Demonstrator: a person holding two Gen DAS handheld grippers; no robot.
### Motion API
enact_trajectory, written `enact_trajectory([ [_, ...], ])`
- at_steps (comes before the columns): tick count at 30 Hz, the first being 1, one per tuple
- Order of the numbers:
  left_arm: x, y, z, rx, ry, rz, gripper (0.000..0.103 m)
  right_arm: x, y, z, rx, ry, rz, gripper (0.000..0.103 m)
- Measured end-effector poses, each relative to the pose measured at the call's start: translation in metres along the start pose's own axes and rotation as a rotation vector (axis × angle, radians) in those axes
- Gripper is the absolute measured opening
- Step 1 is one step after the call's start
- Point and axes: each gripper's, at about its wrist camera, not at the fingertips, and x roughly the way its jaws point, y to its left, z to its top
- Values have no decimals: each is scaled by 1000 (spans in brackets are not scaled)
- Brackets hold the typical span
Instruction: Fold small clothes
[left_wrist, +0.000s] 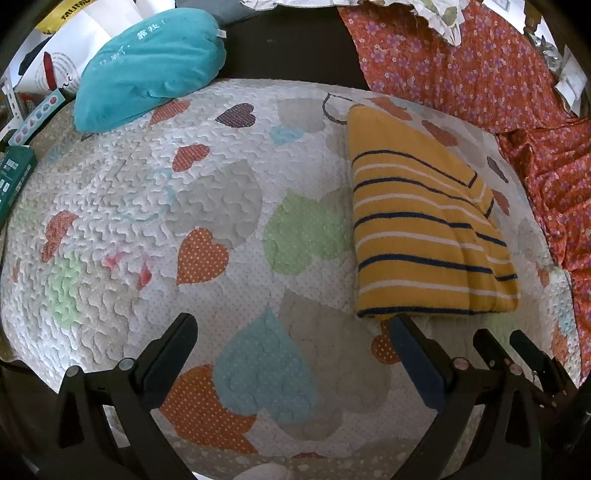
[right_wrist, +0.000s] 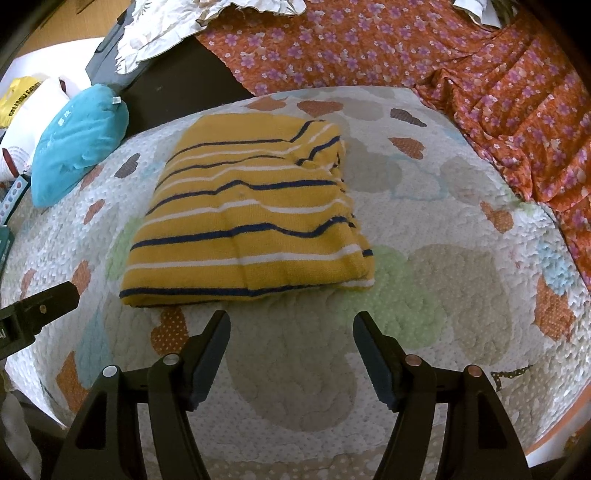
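A yellow garment with navy and white stripes (left_wrist: 424, 229) lies folded into a flat rectangle on a white quilt with coloured hearts (left_wrist: 207, 206). In the right wrist view the folded garment (right_wrist: 251, 218) lies just beyond my right gripper (right_wrist: 291, 321), which is open and empty, a little short of the garment's near edge. My left gripper (left_wrist: 291, 325) is open and empty, above the quilt to the left of the garment. The right gripper's fingers (left_wrist: 491, 347) show at the lower right of the left wrist view. A left gripper finger (right_wrist: 55, 295) shows at the left edge of the right wrist view.
A teal pillow (left_wrist: 147, 66) rests at the quilt's far left corner, also in the right wrist view (right_wrist: 77, 140). An orange floral cloth (right_wrist: 480, 74) is bunched along the far and right sides. Paper bags and boxes (left_wrist: 33, 74) stand at the far left.
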Motion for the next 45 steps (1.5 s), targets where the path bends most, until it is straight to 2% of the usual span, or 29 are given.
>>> enact_trajectory([
  [45,10,5,-5,-12,52,-29,103,5,-4,1,-7,14,-10,75],
])
